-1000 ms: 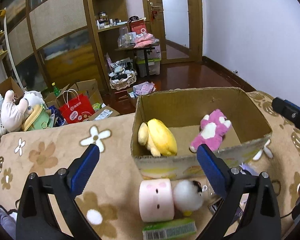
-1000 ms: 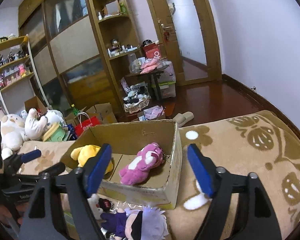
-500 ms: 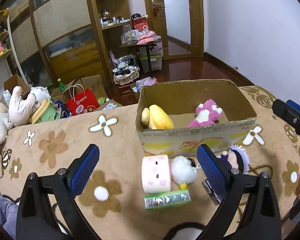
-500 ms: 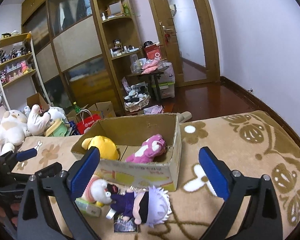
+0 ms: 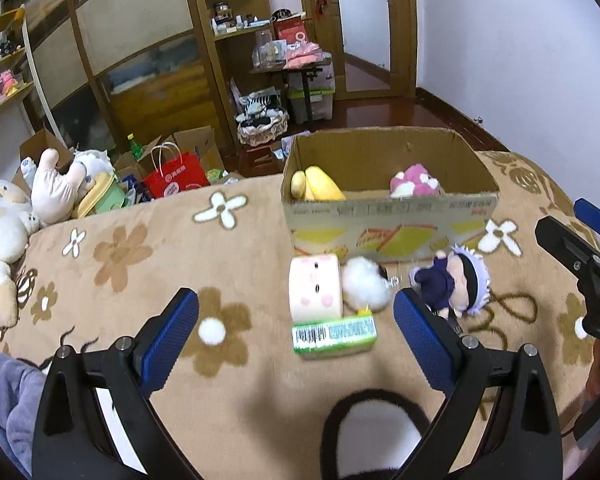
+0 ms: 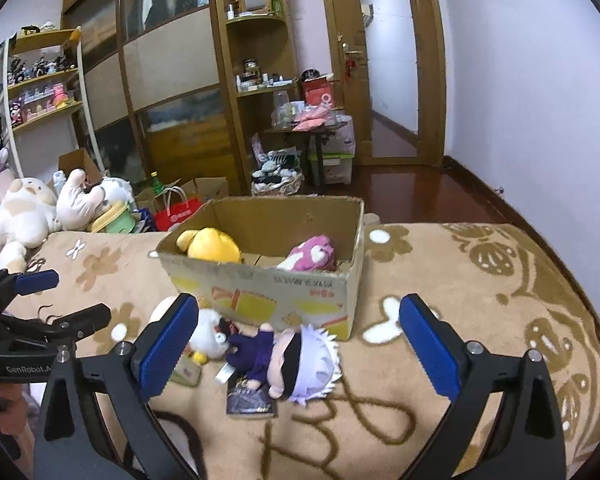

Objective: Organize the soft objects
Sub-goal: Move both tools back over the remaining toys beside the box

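A cardboard box (image 5: 392,230) (image 6: 268,288) stands on the flowered blanket and holds a yellow plush (image 5: 318,189) (image 6: 214,245) and a pink plush (image 5: 414,186) (image 6: 312,254). In front of it lie a pink cylinder plush (image 5: 315,288), a white fluffy plush (image 5: 366,289) (image 6: 208,334), a purple-clothed doll with pale hair (image 5: 456,282) (image 6: 288,358) and a green packet (image 5: 334,334). My left gripper (image 5: 296,332) is open and empty, above the blanket short of these toys. My right gripper (image 6: 298,340) is open and empty, over the doll.
A black-and-white plush (image 5: 376,432) lies at the near edge of the left wrist view. Large plush toys (image 5: 4,224) (image 6: 24,216) pile at the blanket's left end. Beyond the bed are a red bag (image 5: 176,174), boxes, shelves and a small table (image 6: 312,132).
Both grippers have pulled back from the box and risen. The toys in front of the box have come fully into view. Both stay open.
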`<action>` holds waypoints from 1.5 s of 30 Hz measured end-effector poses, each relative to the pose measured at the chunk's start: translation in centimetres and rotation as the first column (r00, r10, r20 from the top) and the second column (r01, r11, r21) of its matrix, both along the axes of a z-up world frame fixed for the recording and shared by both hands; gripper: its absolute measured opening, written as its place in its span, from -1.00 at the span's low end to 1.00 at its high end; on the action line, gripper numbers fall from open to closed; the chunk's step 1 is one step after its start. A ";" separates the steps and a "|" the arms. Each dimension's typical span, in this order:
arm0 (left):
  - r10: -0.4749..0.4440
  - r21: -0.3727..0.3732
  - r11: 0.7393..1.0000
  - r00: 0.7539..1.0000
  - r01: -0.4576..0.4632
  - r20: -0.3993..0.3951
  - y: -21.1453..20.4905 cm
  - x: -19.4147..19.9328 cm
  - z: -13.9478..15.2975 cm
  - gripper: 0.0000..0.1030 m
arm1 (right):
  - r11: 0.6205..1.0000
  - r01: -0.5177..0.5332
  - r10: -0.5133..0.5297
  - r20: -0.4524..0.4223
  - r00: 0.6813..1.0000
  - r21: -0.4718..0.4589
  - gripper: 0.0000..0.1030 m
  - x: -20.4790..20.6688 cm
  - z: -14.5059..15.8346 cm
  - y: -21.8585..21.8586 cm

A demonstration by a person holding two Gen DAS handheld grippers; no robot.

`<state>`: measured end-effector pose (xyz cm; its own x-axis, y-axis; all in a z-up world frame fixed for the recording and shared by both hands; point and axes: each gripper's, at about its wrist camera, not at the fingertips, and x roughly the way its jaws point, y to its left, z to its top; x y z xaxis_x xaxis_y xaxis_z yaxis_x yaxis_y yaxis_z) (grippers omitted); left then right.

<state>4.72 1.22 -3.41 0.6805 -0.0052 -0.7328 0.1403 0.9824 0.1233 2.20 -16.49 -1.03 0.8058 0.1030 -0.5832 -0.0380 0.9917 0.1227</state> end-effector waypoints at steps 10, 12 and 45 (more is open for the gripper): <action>0.001 0.018 1.000 0.999 0.000 -0.046 0.1 -0.1 -1.0 0.88 | 1.000 0.009 -0.009 -0.039 0.999 0.010 1.00 0.0 -1.2 0.3; 0.001 0.015 1.000 0.999 0.000 -0.054 0.1 0.1 -1.3 0.88 | 1.000 0.016 -0.016 -0.044 0.999 0.005 1.00 0.3 -1.5 0.2; -0.029 -0.016 1.000 0.962 0.025 -0.271 -1.6 4.3 -7.0 0.88 | 0.998 0.049 -0.044 -0.188 0.981 0.024 1.00 6.0 -6.9 0.1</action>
<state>9.07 -0.41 -10.44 0.4562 -0.0310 -0.8894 0.1931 0.9790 0.0649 8.15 -16.40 -7.98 0.6867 0.0870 -0.7217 0.0344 0.9878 0.1518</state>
